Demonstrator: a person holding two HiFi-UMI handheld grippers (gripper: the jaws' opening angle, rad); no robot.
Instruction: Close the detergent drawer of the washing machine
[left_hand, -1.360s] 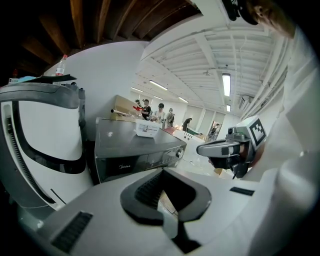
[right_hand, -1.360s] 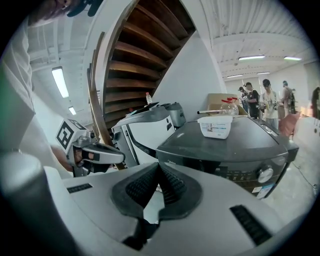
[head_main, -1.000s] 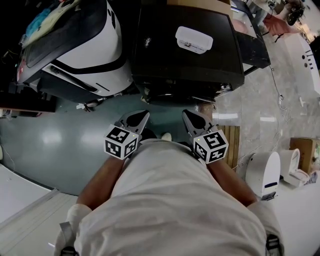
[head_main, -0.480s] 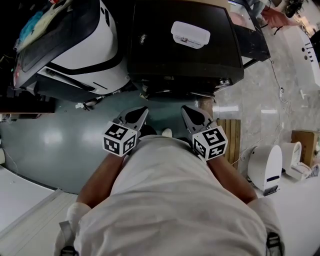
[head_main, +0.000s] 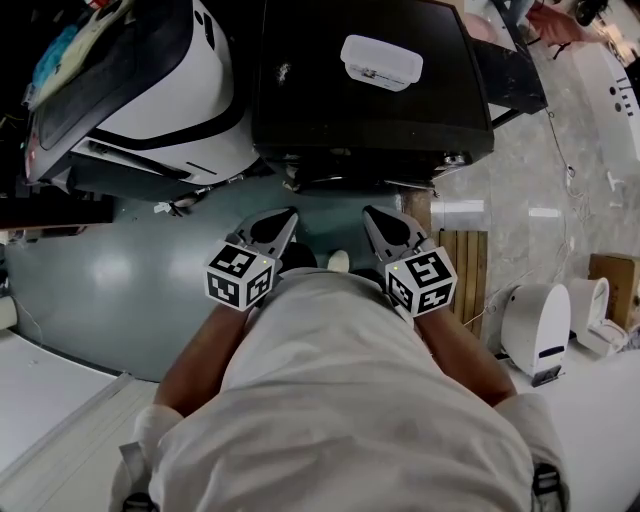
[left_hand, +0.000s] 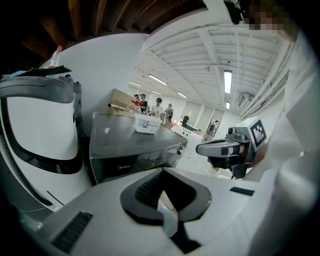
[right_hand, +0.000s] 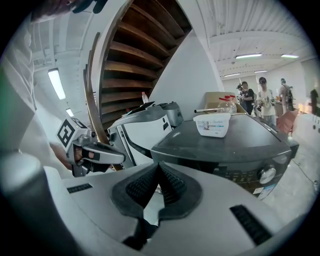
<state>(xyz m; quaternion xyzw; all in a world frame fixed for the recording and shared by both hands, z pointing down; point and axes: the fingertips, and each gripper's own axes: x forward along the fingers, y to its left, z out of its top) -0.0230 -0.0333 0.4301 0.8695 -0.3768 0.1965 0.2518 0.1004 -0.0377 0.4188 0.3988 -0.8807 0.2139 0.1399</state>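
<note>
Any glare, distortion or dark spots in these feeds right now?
Head view: sharp; dark grey washing machine top reads nearly black, light glare on the glossy grey floor. Left and right gripper views: heavy fisheye bending, black corners.

view: washing machine (head_main: 330, 115) sits higher in frame; white tub (head_main: 381, 62) nearer top edge

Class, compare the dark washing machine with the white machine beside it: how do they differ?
The dark washing machine is near-black all over; the white machine has a white shell with black bands. The dark one is boxy and flat-topped; the white one is rounded. A white tub sits on the dark one; cloth lies on the white one. Both stand side by side.
</note>
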